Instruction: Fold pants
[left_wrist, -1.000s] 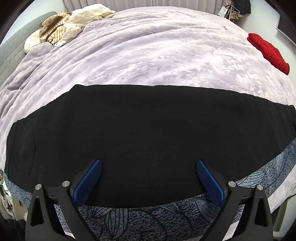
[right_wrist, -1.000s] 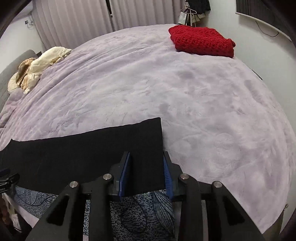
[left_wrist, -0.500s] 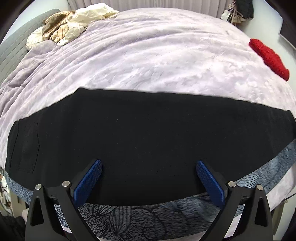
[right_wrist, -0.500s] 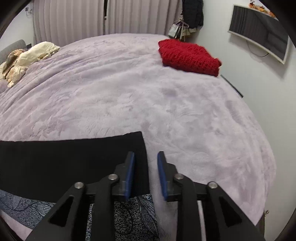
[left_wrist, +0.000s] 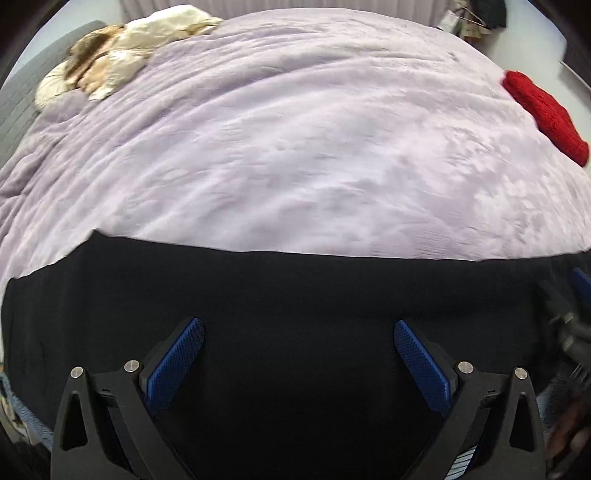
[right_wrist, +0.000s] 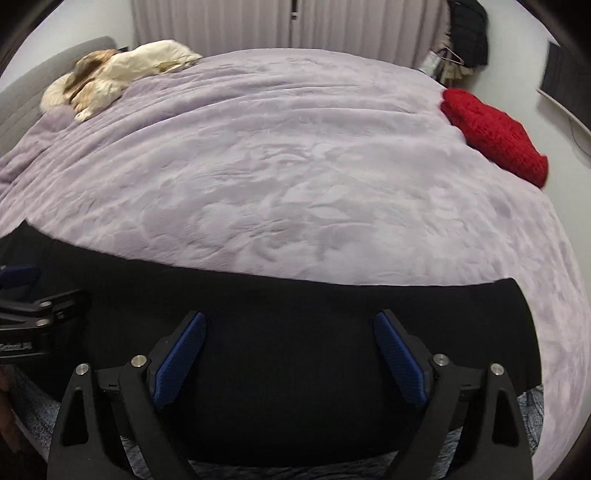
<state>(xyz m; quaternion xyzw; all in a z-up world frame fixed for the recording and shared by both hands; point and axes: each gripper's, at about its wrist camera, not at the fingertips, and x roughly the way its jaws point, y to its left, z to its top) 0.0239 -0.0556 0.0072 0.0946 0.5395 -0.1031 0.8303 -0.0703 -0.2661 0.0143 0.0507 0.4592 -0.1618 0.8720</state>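
Black pants (left_wrist: 295, 295) lie flat in a long band across the near edge of the bed; in the right wrist view the pants (right_wrist: 295, 314) end at a square corner on the right. My left gripper (left_wrist: 298, 334) hovers open over the cloth, nothing between its blue pads. My right gripper (right_wrist: 289, 328) is over the pants' right part, its jaws opening wide, with no cloth pinched between them. Each gripper shows at the edge of the other's view: the right gripper (left_wrist: 572, 314) and the left gripper (right_wrist: 29, 314).
A lilac plush blanket (right_wrist: 295, 184) covers the bed. A folded red knit (right_wrist: 495, 136) lies at the far right edge, a cream and brown heap of clothes (right_wrist: 110, 74) at the far left. Patterned blue-grey cloth (right_wrist: 532, 402) lies under the pants at the bed's edge.
My right gripper let go of the pants' corner, opened wide and slid left over the pants. My left gripper shifted a little and stayed open.
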